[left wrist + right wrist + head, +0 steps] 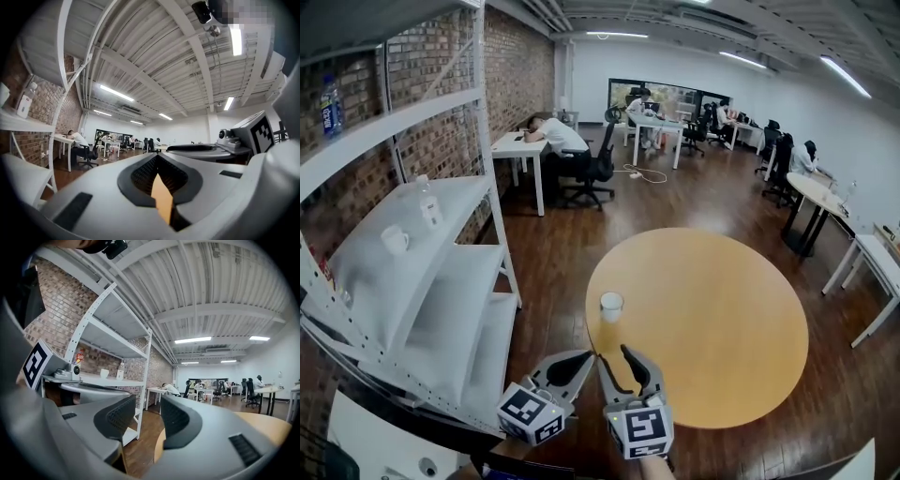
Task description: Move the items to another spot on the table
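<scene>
A small white cup (610, 306) stands upright near the left edge of the round yellow table (712, 319). Both grippers are low at the table's near edge, short of the cup. My left gripper (589, 357) is shut, its fingertips meeting with nothing between them; in the left gripper view (158, 161) only a thin wedge of tabletop shows behind the pads. My right gripper (619, 364) stands open beside it, with an empty gap between its jaws (147, 413). The cup does not appear in either gripper view.
A white shelf unit (441, 281) stands close on the left against the brick wall, holding a white mug (394, 239) and a clear bottle (428, 202). Desks, office chairs and seated people fill the far room. Dark wood floor surrounds the table.
</scene>
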The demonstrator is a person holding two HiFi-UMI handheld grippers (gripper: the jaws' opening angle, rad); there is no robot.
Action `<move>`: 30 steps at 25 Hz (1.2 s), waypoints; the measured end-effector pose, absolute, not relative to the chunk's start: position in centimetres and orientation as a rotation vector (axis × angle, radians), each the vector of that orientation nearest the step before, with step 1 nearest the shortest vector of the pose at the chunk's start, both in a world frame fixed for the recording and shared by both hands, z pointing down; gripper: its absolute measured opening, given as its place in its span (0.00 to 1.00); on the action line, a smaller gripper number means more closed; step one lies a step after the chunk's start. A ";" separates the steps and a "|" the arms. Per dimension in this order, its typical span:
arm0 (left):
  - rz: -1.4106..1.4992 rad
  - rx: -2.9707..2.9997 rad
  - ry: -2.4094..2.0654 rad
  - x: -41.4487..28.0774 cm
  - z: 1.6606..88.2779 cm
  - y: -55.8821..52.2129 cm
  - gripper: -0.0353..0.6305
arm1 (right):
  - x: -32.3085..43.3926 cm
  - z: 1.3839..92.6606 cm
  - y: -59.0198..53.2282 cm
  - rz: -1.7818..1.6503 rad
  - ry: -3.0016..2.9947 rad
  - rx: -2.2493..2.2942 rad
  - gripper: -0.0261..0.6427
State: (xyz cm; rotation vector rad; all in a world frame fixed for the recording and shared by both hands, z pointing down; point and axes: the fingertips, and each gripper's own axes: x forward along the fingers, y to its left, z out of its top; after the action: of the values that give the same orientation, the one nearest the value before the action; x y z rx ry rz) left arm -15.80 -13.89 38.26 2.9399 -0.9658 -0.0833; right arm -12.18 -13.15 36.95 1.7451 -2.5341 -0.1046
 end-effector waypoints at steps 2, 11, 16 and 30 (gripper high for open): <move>-0.073 2.929 -0.966 -16.4 38.9 -14.4 0.06 | -12.9 37.3 -13.9 -0.092 -2.532 1.749 0.31; -0.097 2.851 -1.020 -17.1 40.5 -18.2 0.06 | -12.5 39.5 -18.2 -0.044 -2.493 1.759 0.42; -0.091 2.829 -1.046 -16.9 42.6 -21.1 0.06 | -11.4 42.5 -21.6 0.006 -2.492 1.782 0.45; 0.023 2.778 -1.141 -12.6 47.9 -30.1 0.06 | -6.3 50.6 -31.9 0.178 -2.440 1.791 0.58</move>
State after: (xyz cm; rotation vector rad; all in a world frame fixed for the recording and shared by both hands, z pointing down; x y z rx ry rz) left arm -12.64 -30.10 47.88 2.7780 -1.1414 0.0228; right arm -6.33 -31.86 50.64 1.7909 -2.4399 0.1777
